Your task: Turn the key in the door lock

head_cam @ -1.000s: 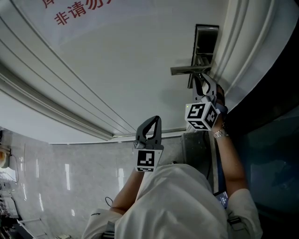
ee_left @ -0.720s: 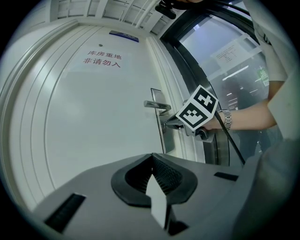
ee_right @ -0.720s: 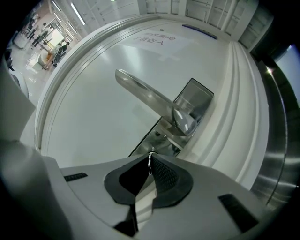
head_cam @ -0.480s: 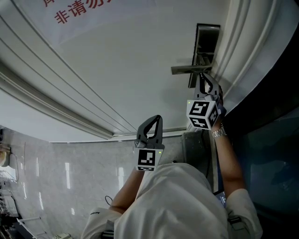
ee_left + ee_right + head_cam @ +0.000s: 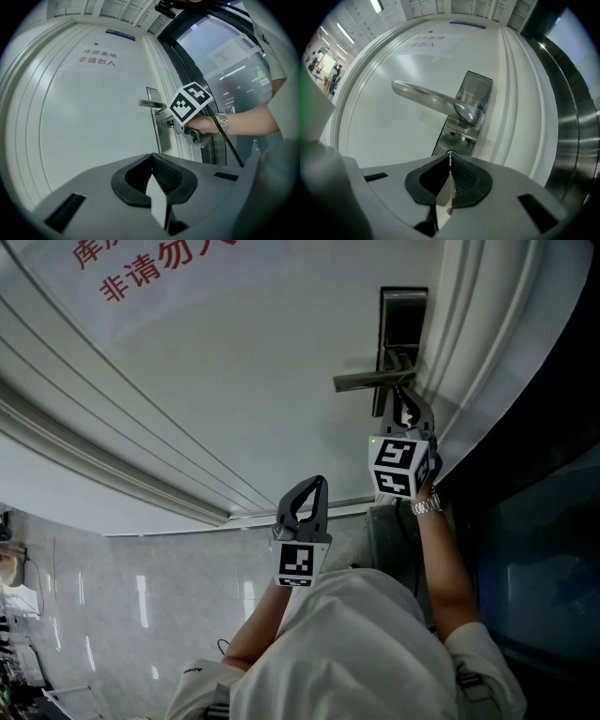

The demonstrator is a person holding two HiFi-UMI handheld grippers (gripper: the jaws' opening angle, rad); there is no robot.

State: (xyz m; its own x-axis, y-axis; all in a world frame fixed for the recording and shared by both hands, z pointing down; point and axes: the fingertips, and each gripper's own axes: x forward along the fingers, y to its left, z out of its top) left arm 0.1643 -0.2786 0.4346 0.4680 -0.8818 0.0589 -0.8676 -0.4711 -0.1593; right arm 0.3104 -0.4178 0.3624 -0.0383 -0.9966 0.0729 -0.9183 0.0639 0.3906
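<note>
A white door (image 5: 234,352) carries a steel lock plate (image 5: 401,315) with a lever handle (image 5: 370,381). My right gripper (image 5: 405,401) is pressed to the plate just under the handle. Its jaws have just been closing and now stand shut on the key (image 5: 450,153), a thin silver sliver at the tips of the right gripper (image 5: 450,157). The keyhole itself is hidden behind the jaws. The handle (image 5: 426,98) sticks out leftward above them. My left gripper (image 5: 302,498) hangs back from the door, lower and to the left, shut with nothing in it.
Red printed characters (image 5: 150,263) sit high on the door. Ribbed door-frame moulding (image 5: 469,362) runs along the lock's right side, with a dark glass panel (image 5: 544,521) beyond it. A watch (image 5: 427,507) is on the right wrist. Pale marble (image 5: 141,596) lies below.
The right gripper has closed its jaws at the lock and rolled, so its marker cube now sits squarer. The left gripper has stayed where it was.
</note>
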